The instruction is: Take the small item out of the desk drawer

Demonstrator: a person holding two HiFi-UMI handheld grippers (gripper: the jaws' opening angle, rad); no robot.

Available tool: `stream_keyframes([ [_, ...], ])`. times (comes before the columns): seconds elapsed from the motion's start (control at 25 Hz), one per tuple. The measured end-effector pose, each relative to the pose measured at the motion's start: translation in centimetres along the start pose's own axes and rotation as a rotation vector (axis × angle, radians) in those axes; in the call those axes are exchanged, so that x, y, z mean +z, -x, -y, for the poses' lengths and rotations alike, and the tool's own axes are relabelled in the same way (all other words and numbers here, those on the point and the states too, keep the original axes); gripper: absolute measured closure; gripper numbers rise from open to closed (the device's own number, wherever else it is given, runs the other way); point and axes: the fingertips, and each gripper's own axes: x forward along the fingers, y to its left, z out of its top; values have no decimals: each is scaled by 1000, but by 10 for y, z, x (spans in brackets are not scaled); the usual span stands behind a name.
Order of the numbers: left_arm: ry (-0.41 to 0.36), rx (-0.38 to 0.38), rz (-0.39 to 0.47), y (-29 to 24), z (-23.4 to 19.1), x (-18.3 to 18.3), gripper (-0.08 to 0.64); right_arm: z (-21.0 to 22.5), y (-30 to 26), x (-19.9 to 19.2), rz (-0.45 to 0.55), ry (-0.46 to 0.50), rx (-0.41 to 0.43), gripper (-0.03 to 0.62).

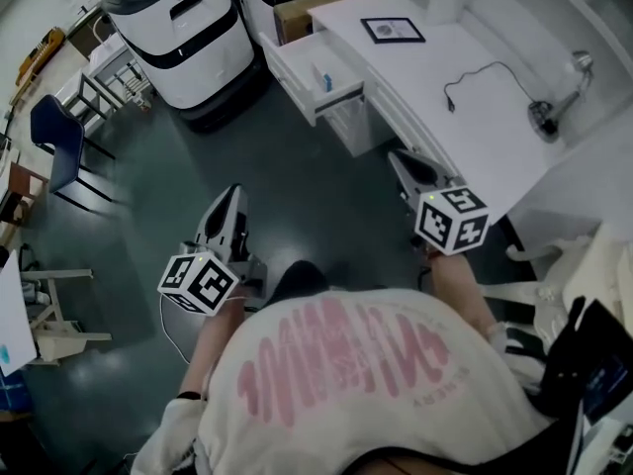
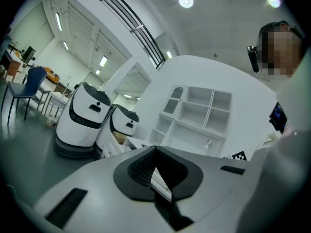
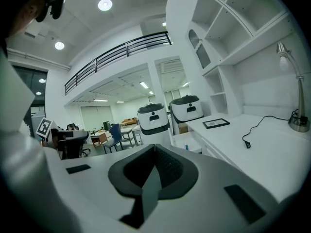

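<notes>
The white desk drawer [image 1: 297,75] stands pulled open at the desk's near-left corner. A small blue-and-white item [image 1: 318,77] lies inside it and also shows in the right gripper view as the small item [image 3: 186,147]. My left gripper [image 1: 232,192] hangs over the dark floor, well short of the drawer, shut and empty. My right gripper [image 1: 397,156] is beside the desk's front edge, below and right of the drawer, also shut with nothing in it. In each gripper view, the left gripper [image 2: 155,149] and the right gripper [image 3: 154,147] have their jaws meeting at the tip.
The white desk [image 1: 465,127] carries a framed picture [image 1: 393,30], a black cable [image 1: 475,75] and a lamp [image 1: 556,107]. Two white robots [image 1: 183,28] and a cardboard box [image 1: 297,16] stand beyond the drawer. A blue chair [image 1: 59,139] is at the left.
</notes>
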Motion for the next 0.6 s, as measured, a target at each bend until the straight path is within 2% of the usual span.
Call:
stream_keyframes([
  [0.32,28,-29,-70,-59,-25,-13,531,30,-48,-21,-77,-68,-16,575],
  [0.6,30,-60,-66,-137,-71,14,531,65,-130,5,-100,-83,-28,575],
])
